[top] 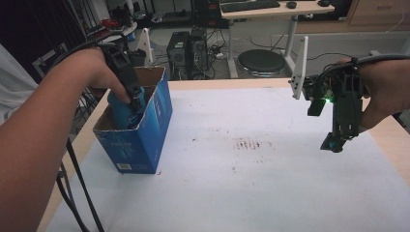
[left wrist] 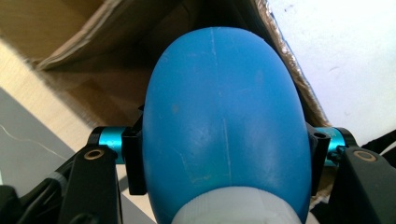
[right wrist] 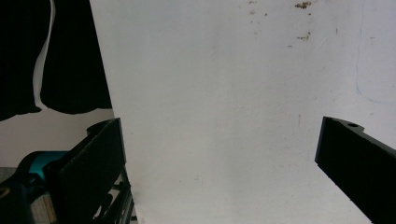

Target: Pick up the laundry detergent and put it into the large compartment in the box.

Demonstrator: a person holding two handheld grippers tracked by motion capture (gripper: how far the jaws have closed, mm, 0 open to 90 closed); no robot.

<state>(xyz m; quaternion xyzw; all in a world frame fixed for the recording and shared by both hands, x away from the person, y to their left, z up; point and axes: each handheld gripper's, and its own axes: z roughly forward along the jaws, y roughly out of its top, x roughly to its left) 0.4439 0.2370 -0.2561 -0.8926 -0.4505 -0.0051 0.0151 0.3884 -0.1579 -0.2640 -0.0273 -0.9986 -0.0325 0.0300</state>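
Gripping a blue bottle [left wrist: 224, 126] with my left tool [top: 134, 99] clamped across its body, I hold it down inside the blue cardboard box [top: 145, 140] on the table [top: 251, 193]. Next, I judge, comes releasing it. My right tool [top: 333, 142] hovers apart, empty.

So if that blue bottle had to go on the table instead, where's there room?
Nearly everywhere: the white table cover lies bare between the blue cardboard box and the right gripper, stains aside. The box is tight, with the left gripper holding the blue bottle inside it.
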